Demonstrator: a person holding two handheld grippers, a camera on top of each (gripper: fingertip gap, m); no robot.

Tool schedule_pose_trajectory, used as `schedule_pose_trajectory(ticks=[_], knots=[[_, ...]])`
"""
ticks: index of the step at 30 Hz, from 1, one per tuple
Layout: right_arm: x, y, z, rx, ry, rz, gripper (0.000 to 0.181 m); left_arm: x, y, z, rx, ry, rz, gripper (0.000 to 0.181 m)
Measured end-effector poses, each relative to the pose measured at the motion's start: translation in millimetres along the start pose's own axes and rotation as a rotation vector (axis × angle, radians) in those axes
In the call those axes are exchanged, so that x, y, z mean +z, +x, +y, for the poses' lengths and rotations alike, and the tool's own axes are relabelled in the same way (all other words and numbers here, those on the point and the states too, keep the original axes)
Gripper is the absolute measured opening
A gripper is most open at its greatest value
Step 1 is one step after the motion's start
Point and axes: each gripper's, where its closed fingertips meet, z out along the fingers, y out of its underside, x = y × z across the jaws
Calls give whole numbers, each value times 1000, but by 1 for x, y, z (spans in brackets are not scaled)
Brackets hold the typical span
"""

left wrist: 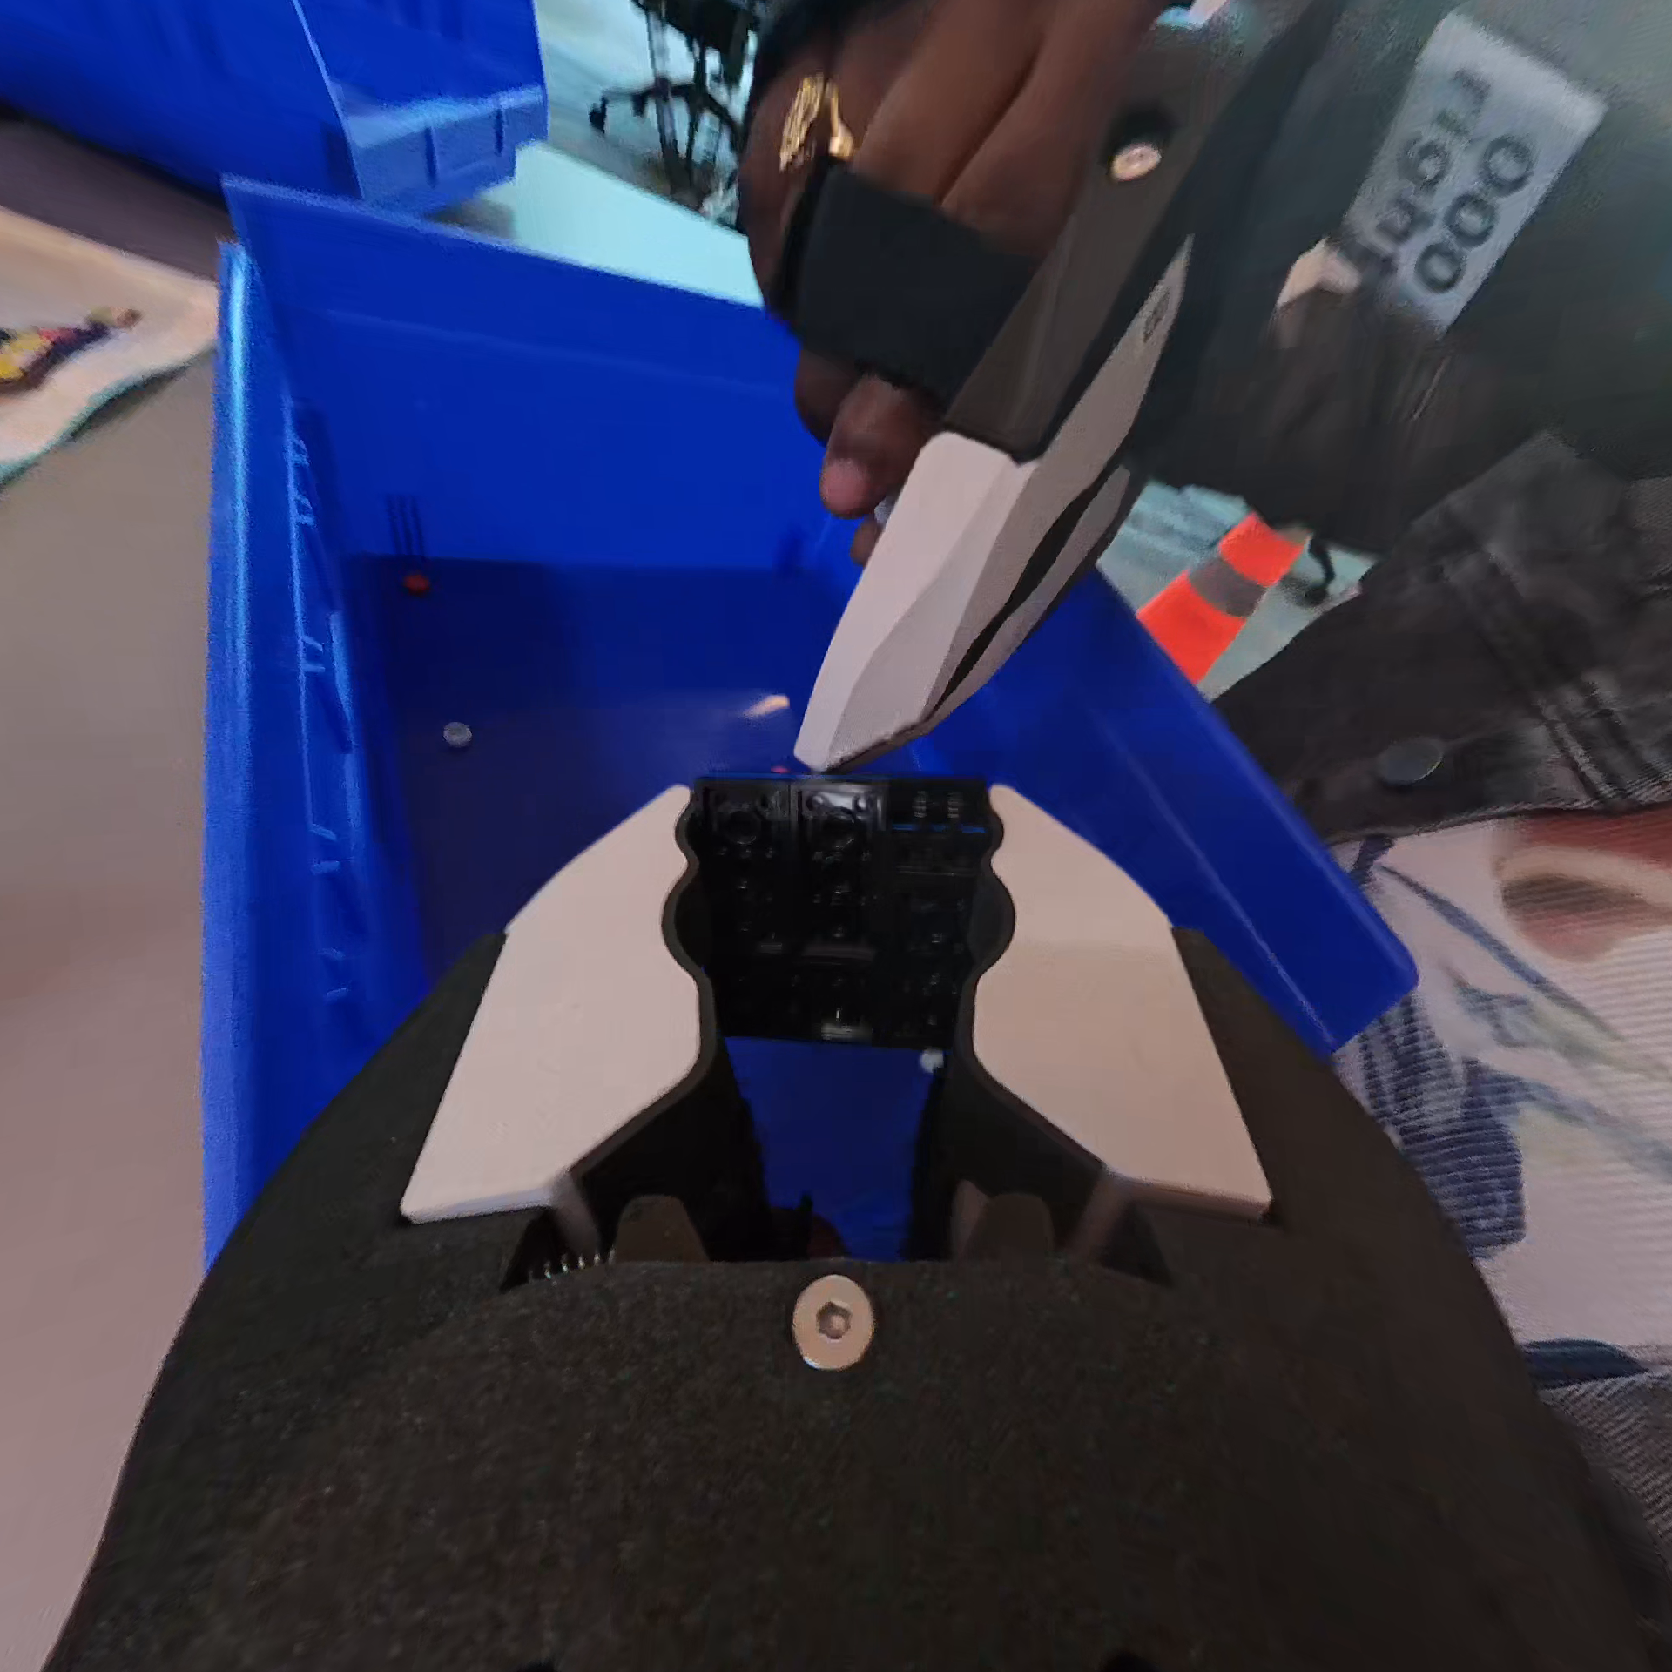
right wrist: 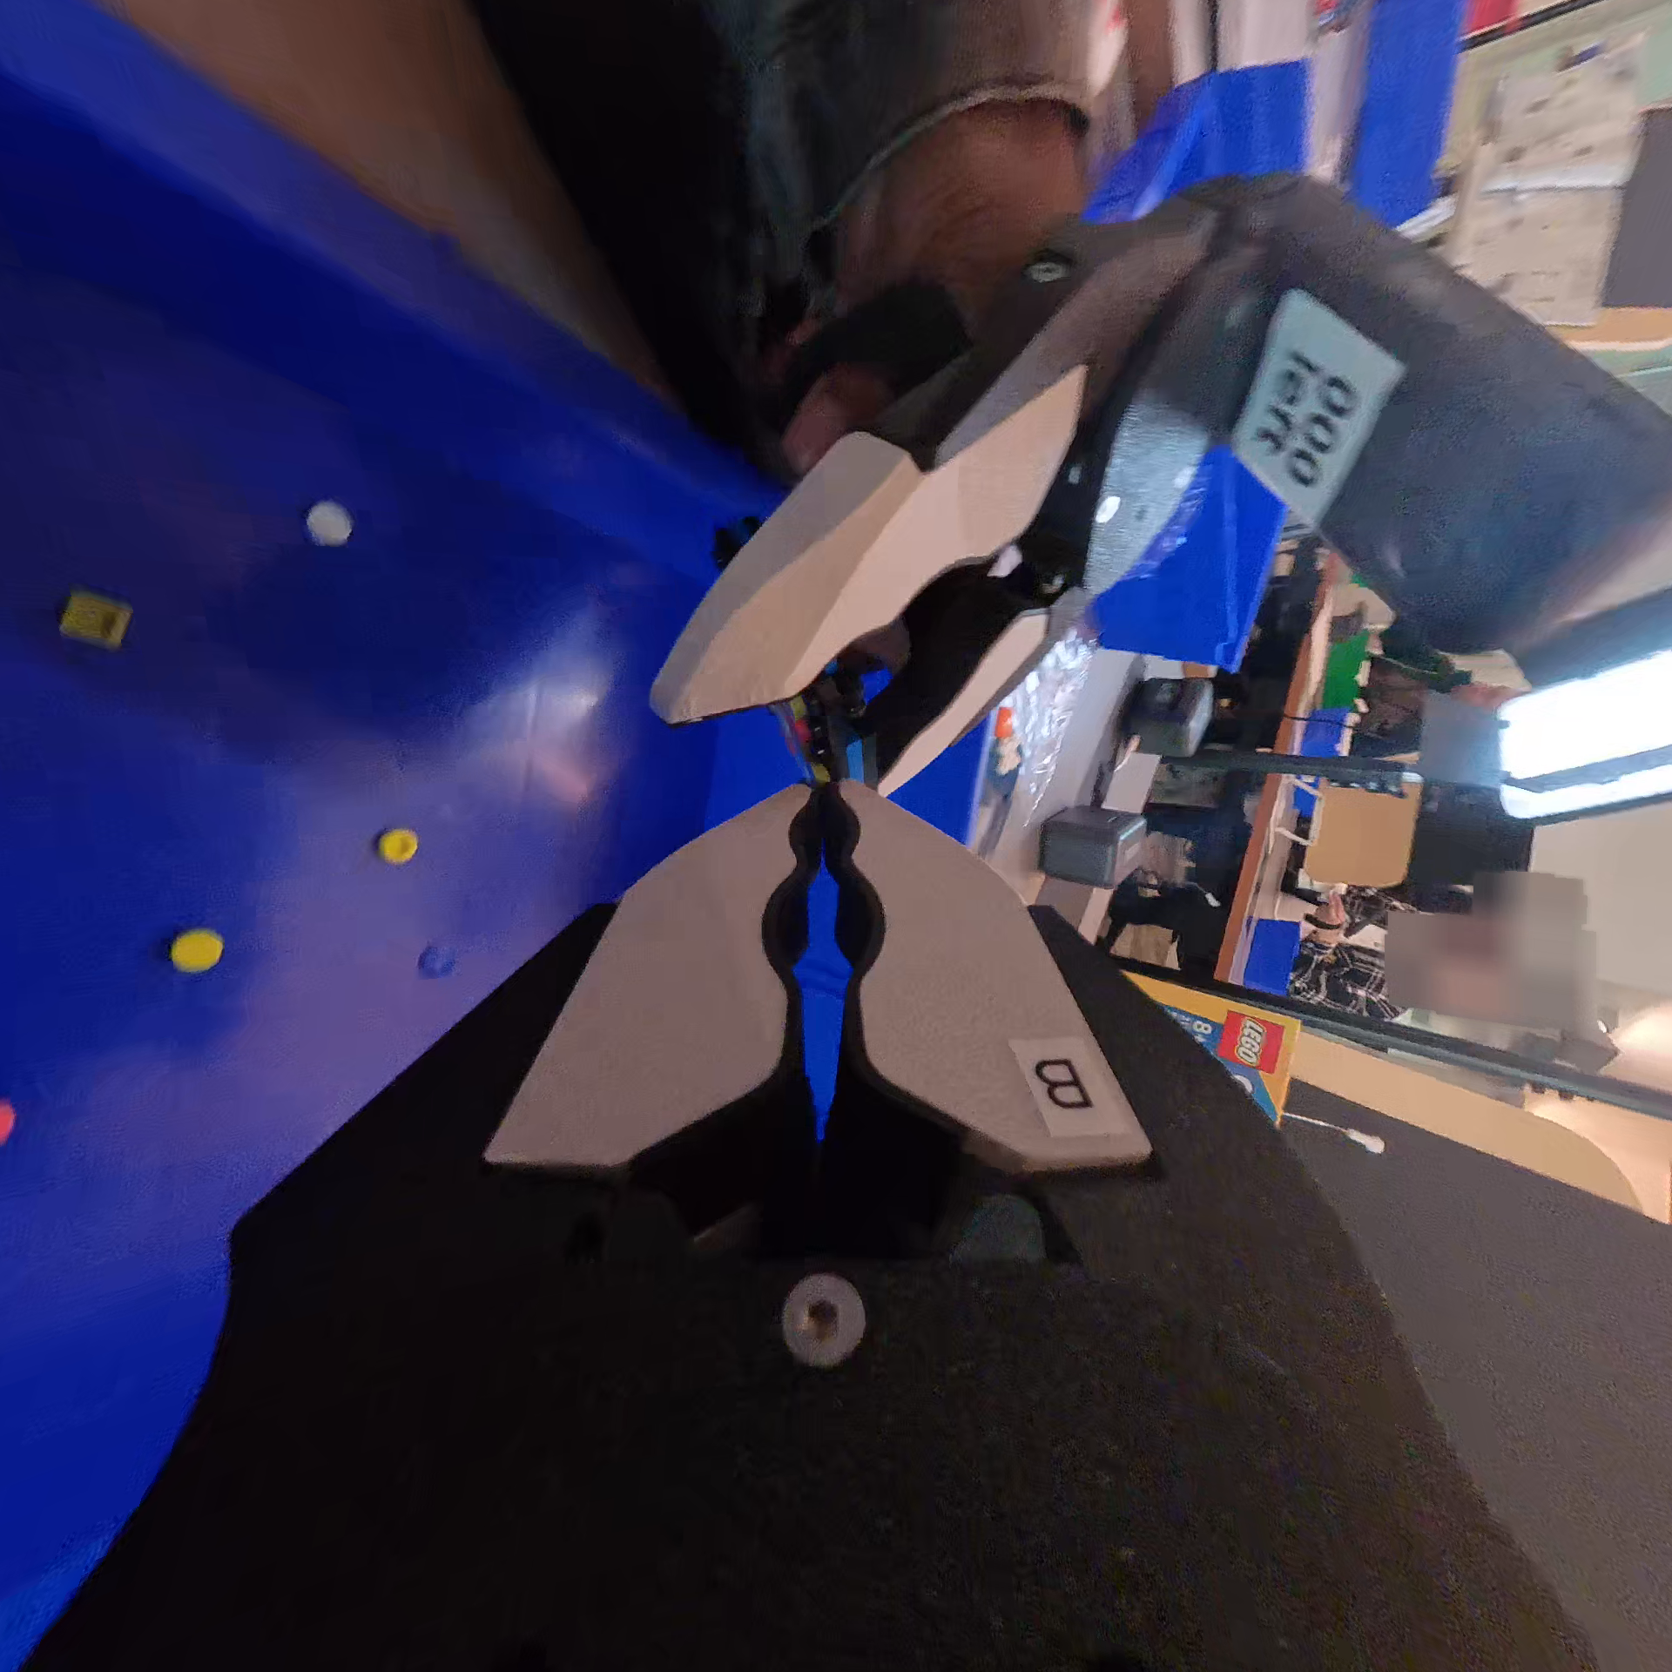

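Note:
My left gripper (left wrist: 837, 814) is shut on a flat black brick assembly (left wrist: 841, 914) and holds it over the inside of a blue bin (left wrist: 543, 407). My right gripper (left wrist: 828, 760) reaches down from the upper right, and its tips meet the assembly's far edge. In the right wrist view the right gripper (right wrist: 825, 796) is closed on that edge of the assembly (right wrist: 819, 724), which shows edge-on between the fingers of the left gripper (right wrist: 783, 742). Small loose studs lie on the bin floor (right wrist: 271, 362): yellow ones (right wrist: 196, 950), a white one (right wrist: 328, 523) and a yellow tile (right wrist: 95, 620).
A second blue bin (left wrist: 362, 90) stands behind the first. A printed cloth (left wrist: 72, 344) lies on the grey table at the left. An orange cone (left wrist: 1221, 588) stands on the floor to the right. A toy box (right wrist: 1239, 1049) sits on a far table. The grippers are tip to tip, or close to it. From the left gripper's tips to the yellow tile (right wrist: 95, 620) is close to 12 cm.

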Motion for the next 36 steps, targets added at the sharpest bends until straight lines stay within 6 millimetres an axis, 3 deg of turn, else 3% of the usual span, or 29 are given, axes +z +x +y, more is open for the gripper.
schedule_pose_trajectory(ticks=[1,2,3,4,6,7,8,10,12,17,19,21,36], knots=[[3,-41,-4,-35,23,-276,0,-10,3,-37,-42,225,36,55],[13,-83,-11,-8,19,-465,0,-35,4,-80,-90,404,83,54],[25,-104,-5,-156,-46,-470,0,-48,-13,-91,56,368,-90,54],[28,-88,9,-243,-107,-351,0,-46,-25,-76,153,215,-209,55],[3,-34,28,100,-69,-249,0,-36,-16,-51,142,120,-140,55],[-8,-11,31,161,-31,-170,0,-36,-15,-50,130,147,-135,55],[-12,2,36,113,-49,-102,0,-35,-11,-49,112,167,-97,55],[-12,12,44,55,-113,-25,0,-35,-5,-48,114,218,-51,55],[-12,15,31,126,-27,-3,0,-39,8,-53,89,294,51,55],[-29,49,-6,239,196,194,0,-43,23,-55,36,375,145,55],[-32,52,-17,275,267,211,0,-37,24,-47,45,323,130,55],[-29,50,-17,275,255,199,12,-32,26,-41,50,284,128,55],[-17,33,-23,197,215,145,8,-21,30,-31,45,232,133,55]])
